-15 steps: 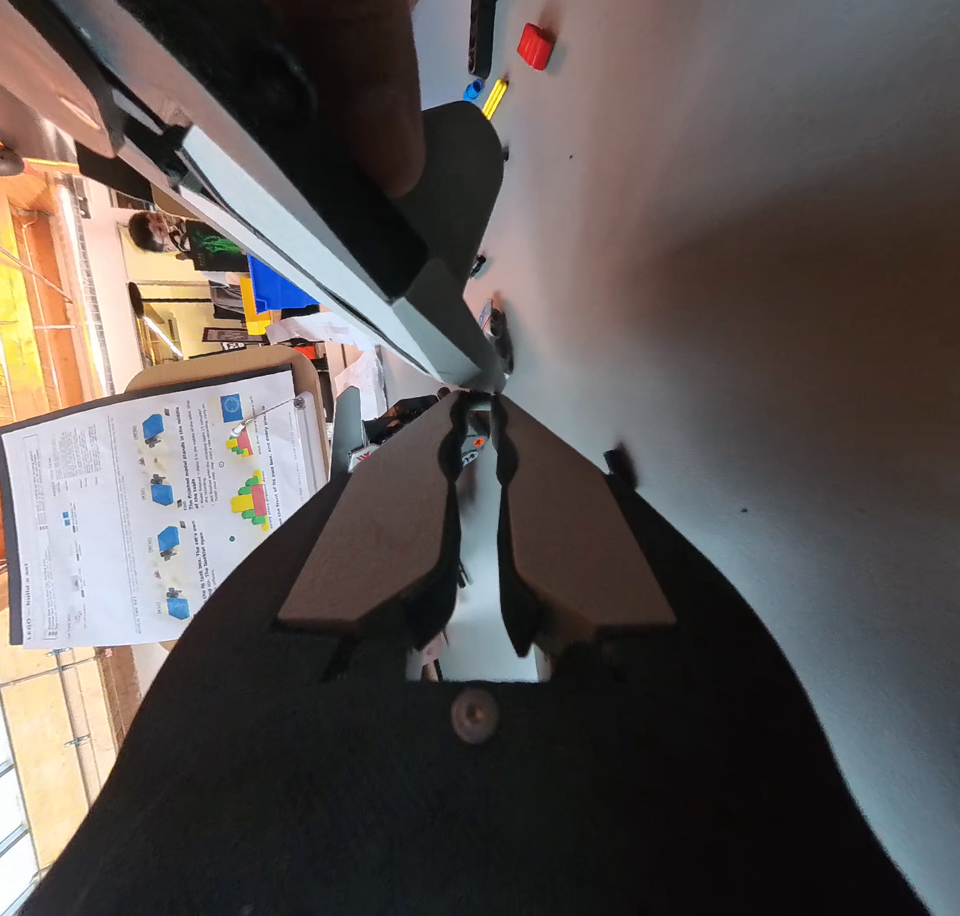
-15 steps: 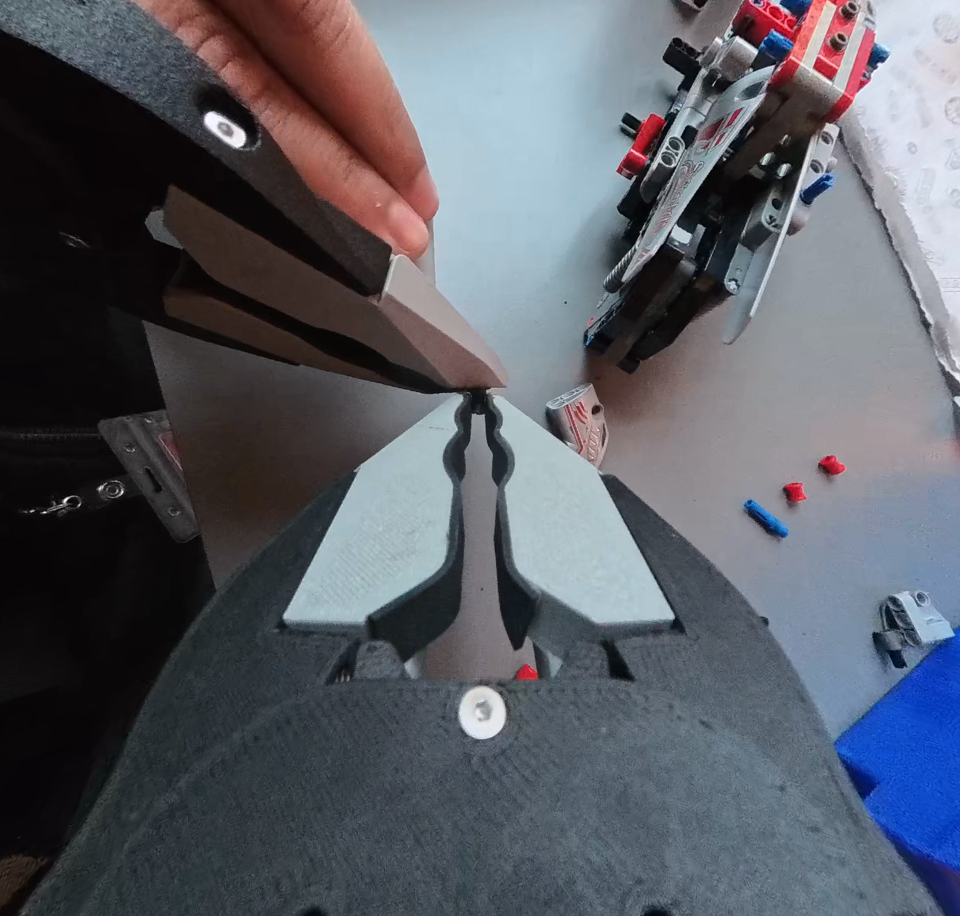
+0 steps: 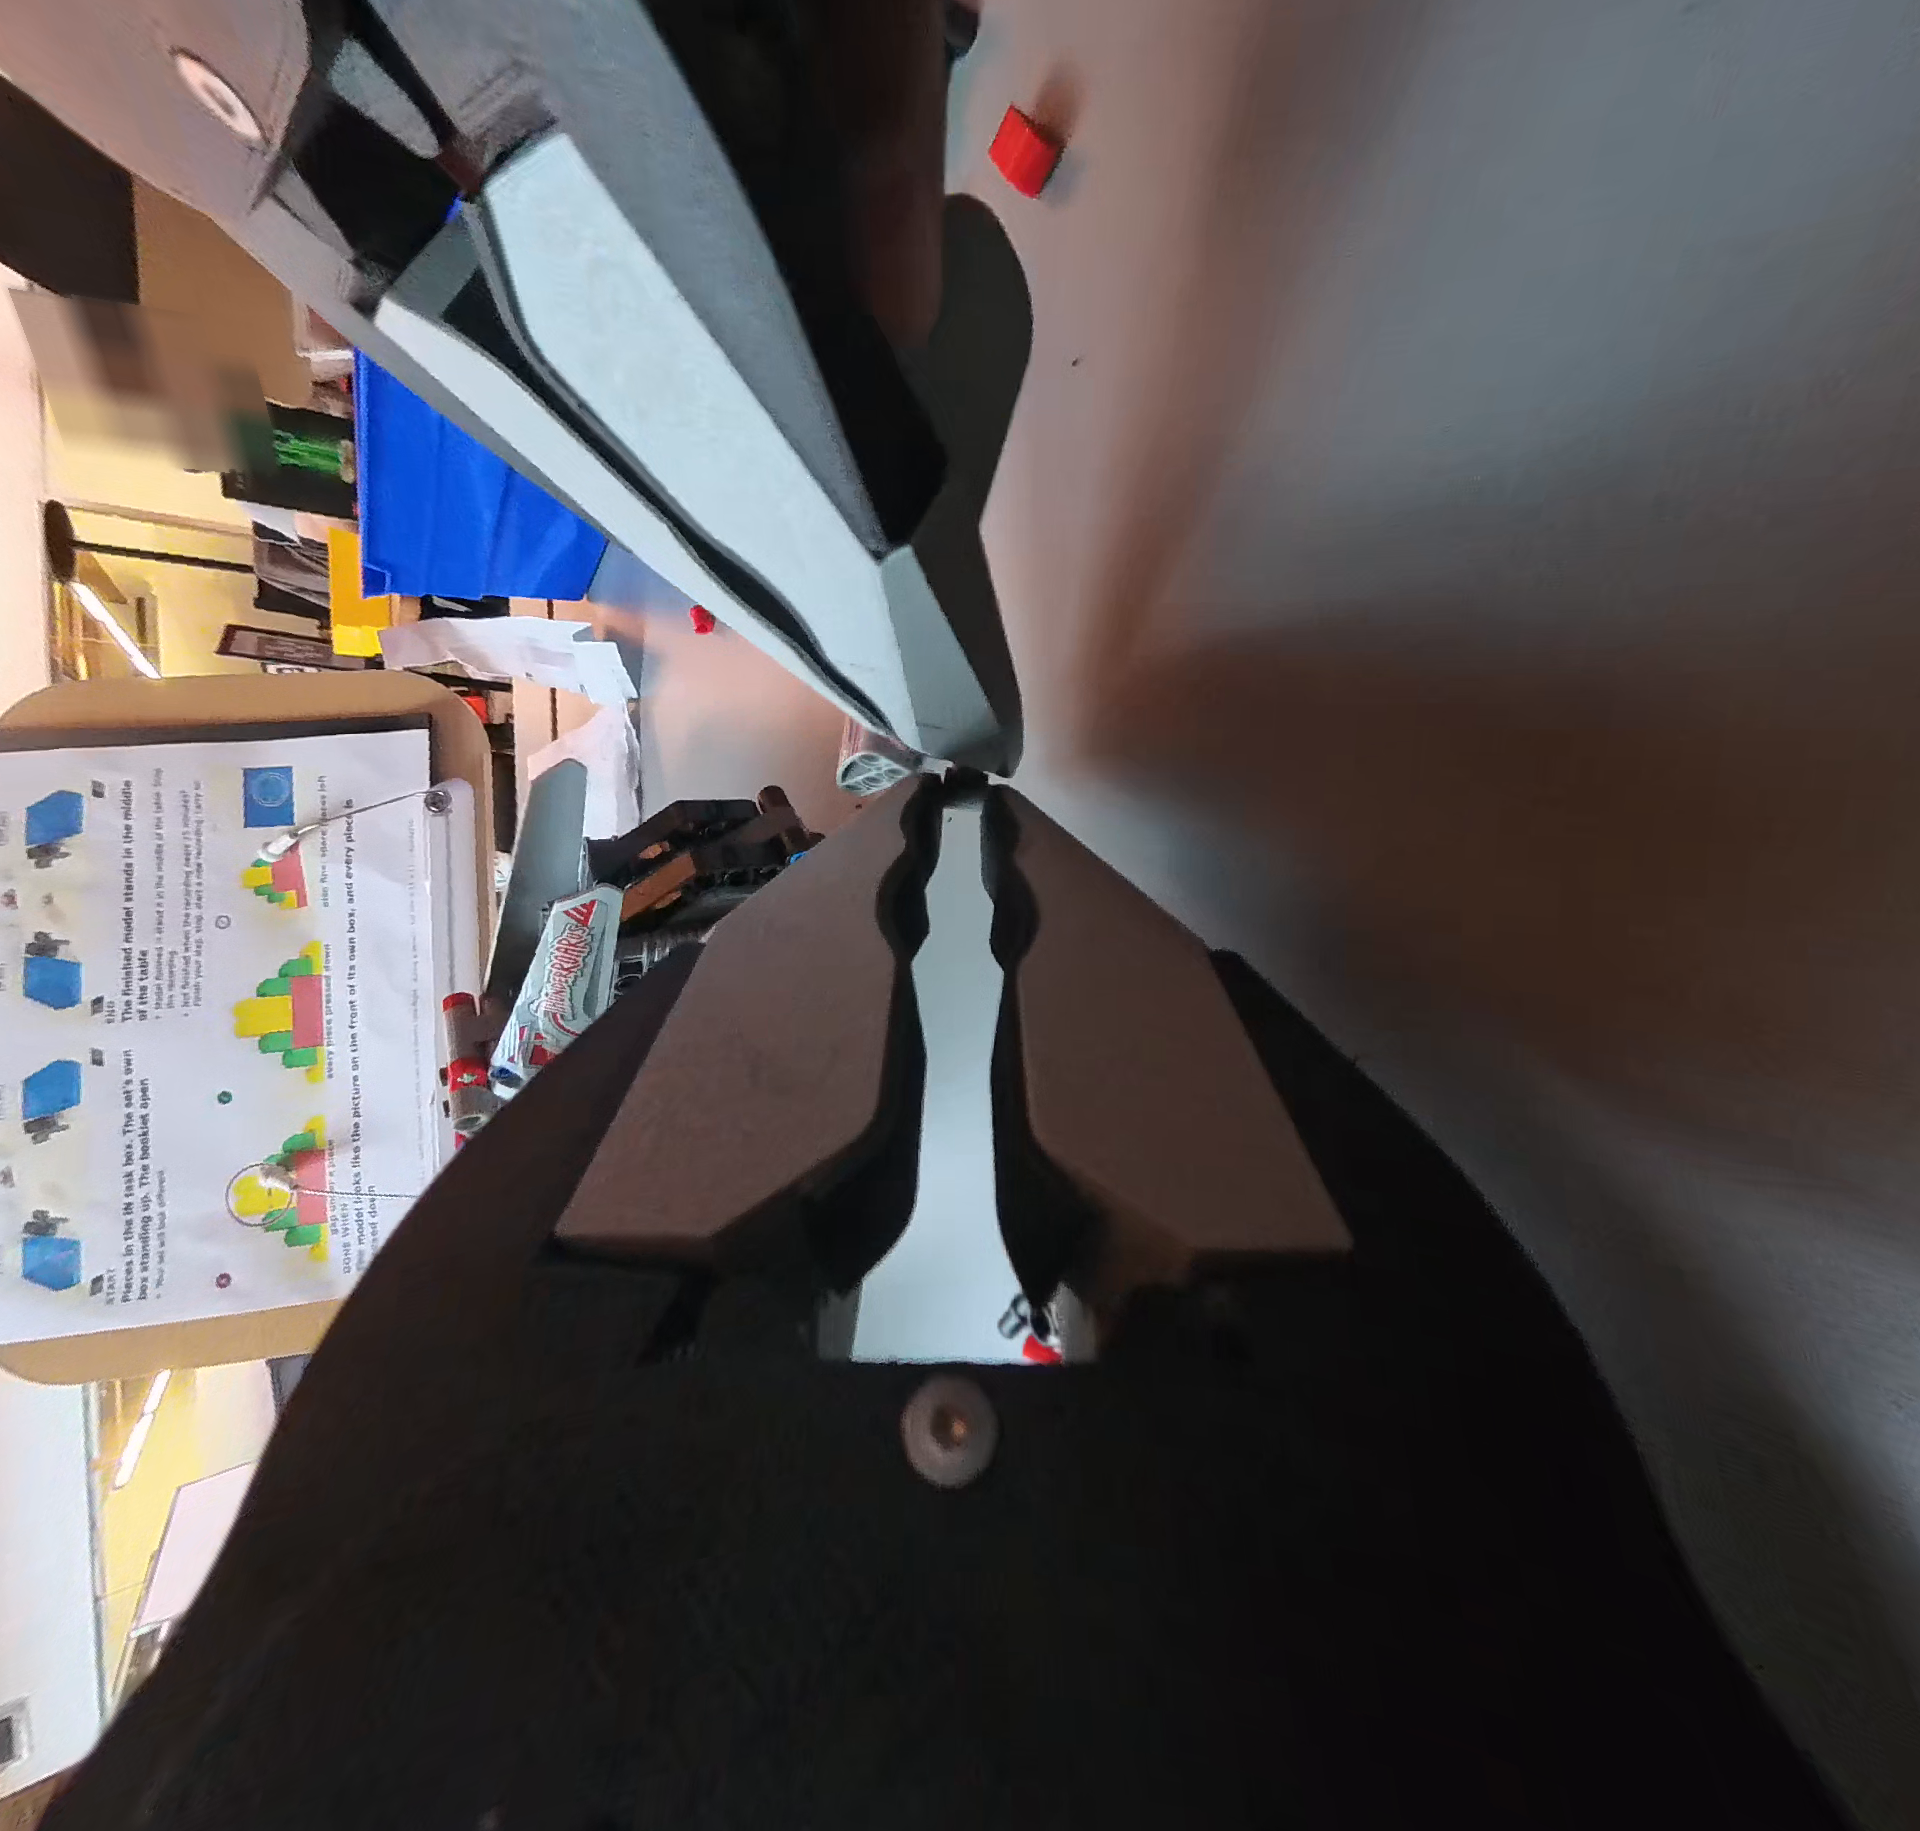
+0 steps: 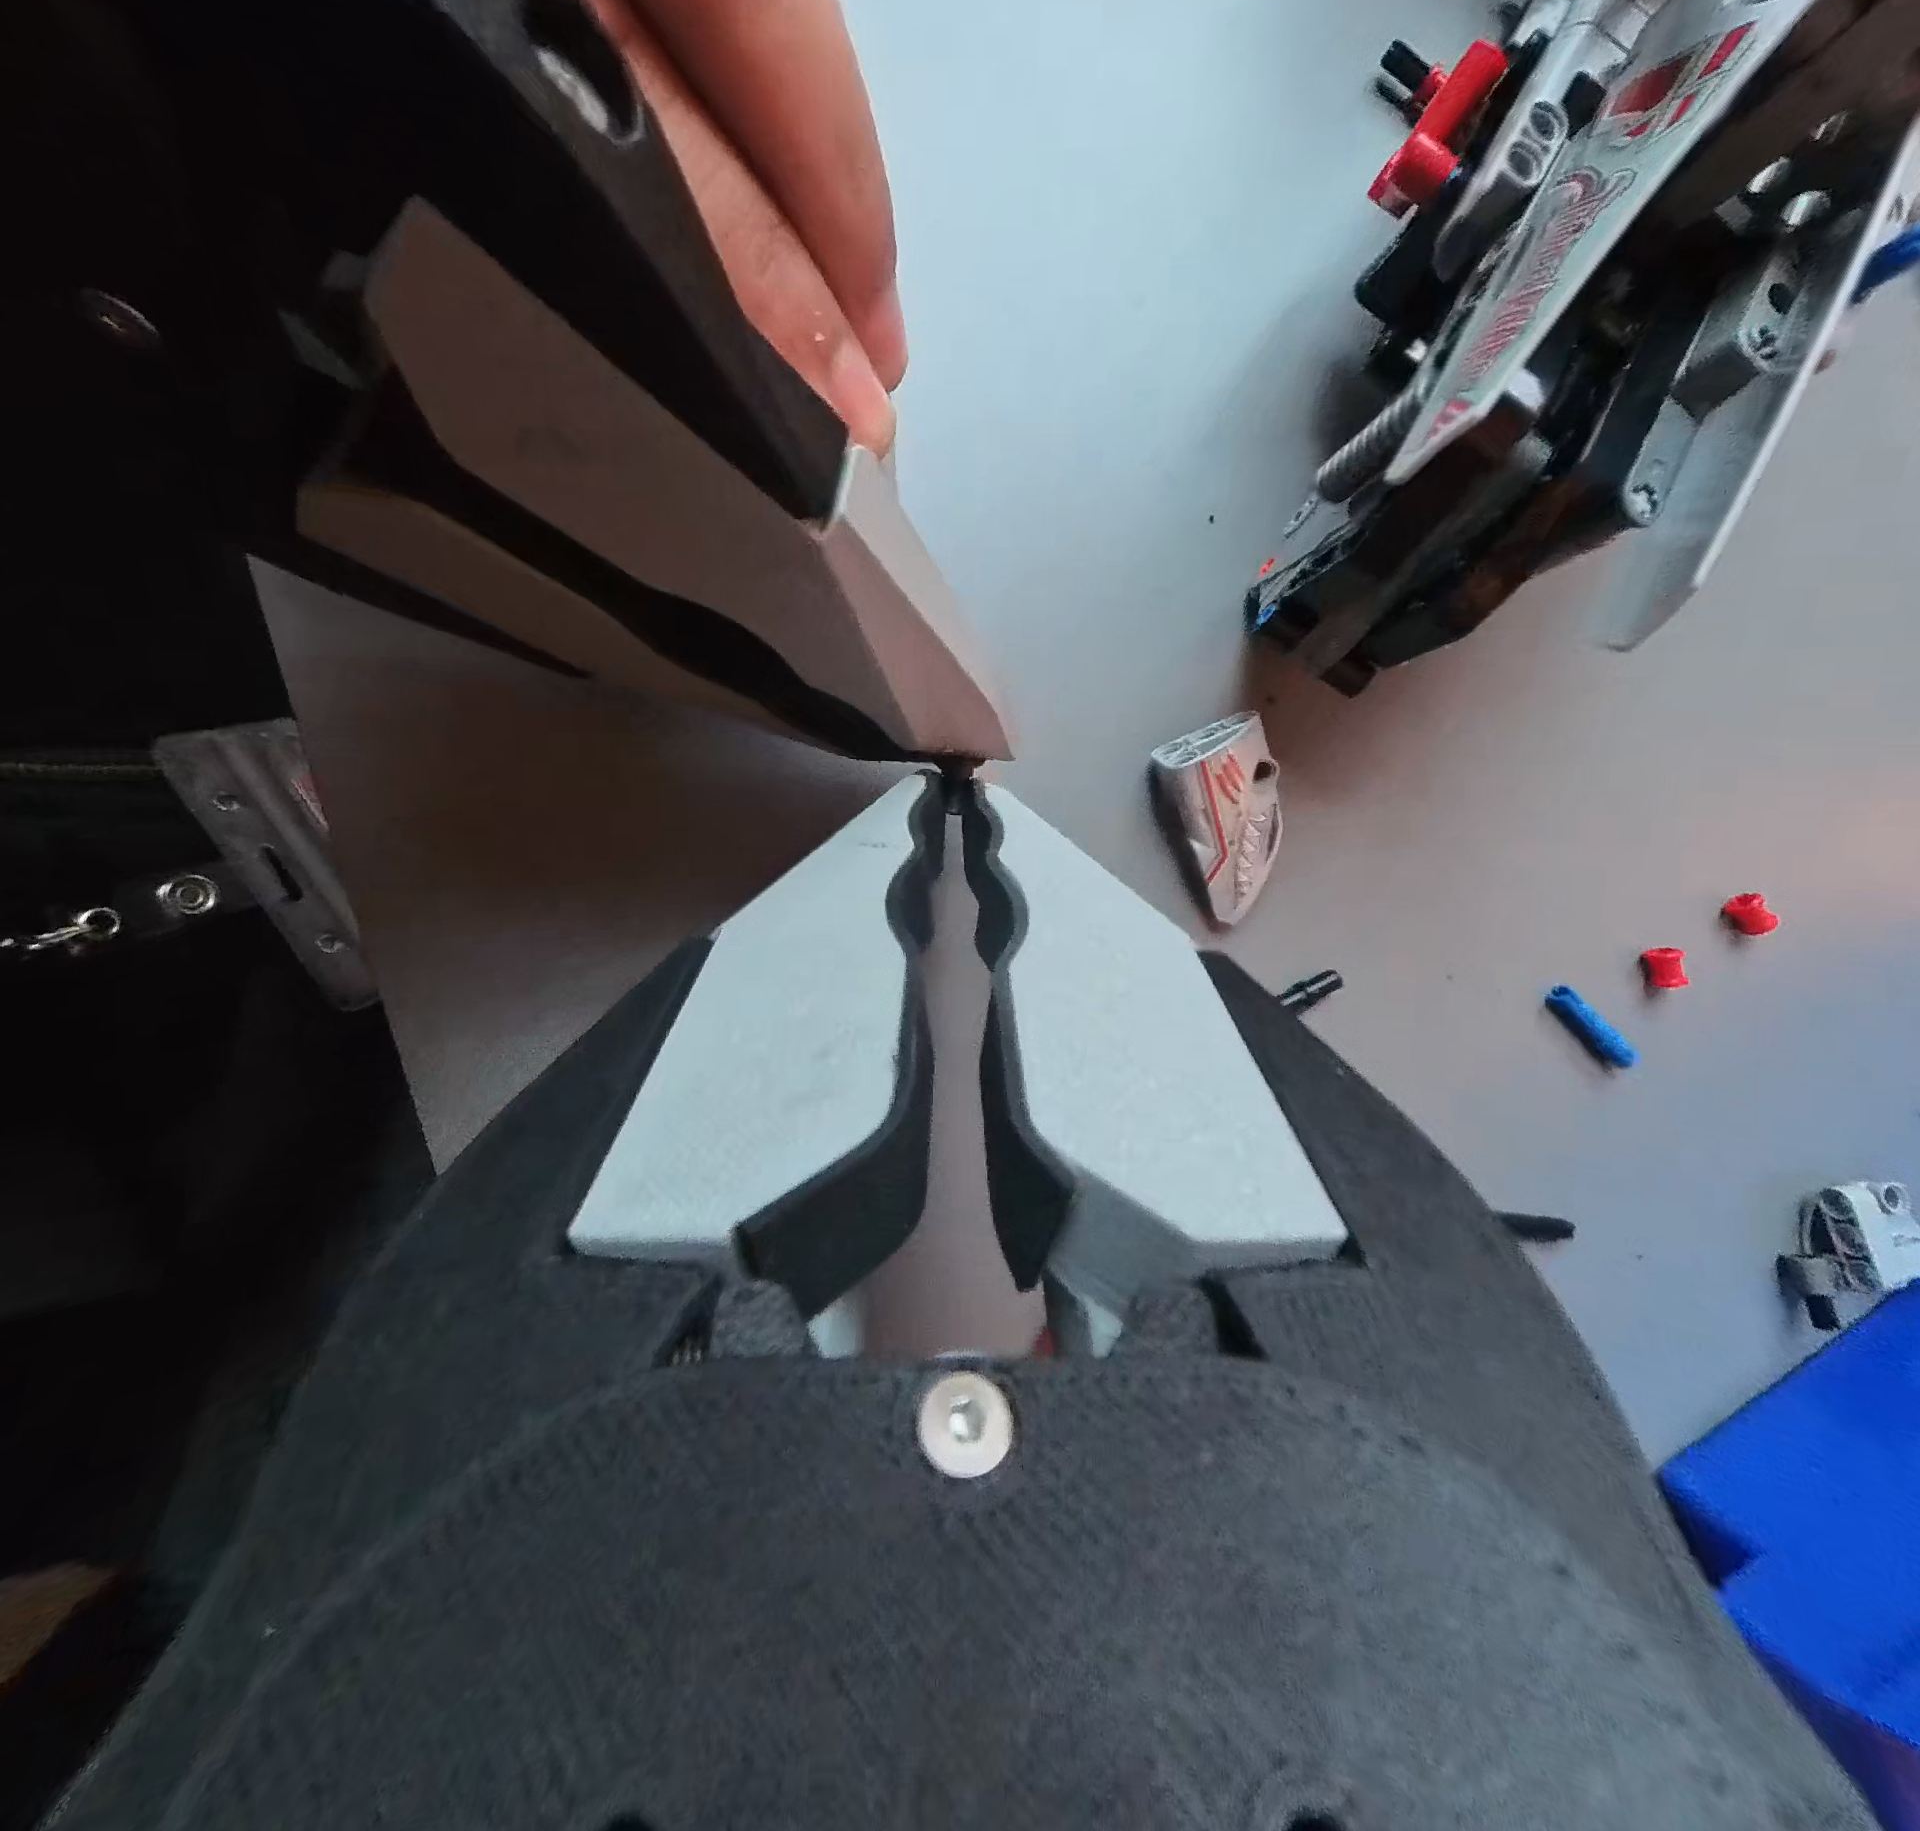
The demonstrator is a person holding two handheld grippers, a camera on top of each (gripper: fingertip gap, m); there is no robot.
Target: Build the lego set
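- Pinching a tiny black pin (image 4: pixel 954 775) at its very tips, the right gripper (image 4: pixel 951 802) meets the left gripper (image 4: pixel 961 742) tip to tip above the grey table (image 4: pixel 1091 223). This looks like a handover or a regrip of one small part.
- In the left wrist view the left gripper's (image 3: pixel 961 802) jaws are nearly together, with a small dark thing between the tips that is probably the same pin. Whether they really clamp it I cannot tell; the right gripper (image 3: pixel 966 742) covers the spot.
- The part-built model (image 4: pixel 1579 347) lies on its side at the far right of the table, well apart from both grippers. That is where the pin most likely belongs.
- A loose grey panel (image 4: pixel 1216 815) with red markings lies between the tips and the model. Two red bushes (image 4: pixel 1662 966), a blue pin (image 4: pixel 1590 1026) and a grey connector (image 4: pixel 1855 1251) lie nearer on the right, by a blue bin (image 4: pixel 1818 1573).
- To do this well, I would keep one pair of jaws firm until the other has a sure hold; letting go early would drop the pin.
- Grip it across its middle, leaving one end free to enter a hole.
- Keep both tools steady and in line, since so small a part twists easily.
- A hand (image 4: pixel 790 171) rests on the left tool. An instruction sheet (image 3: pixel 229 1012) stands at the left in the left wrist view.
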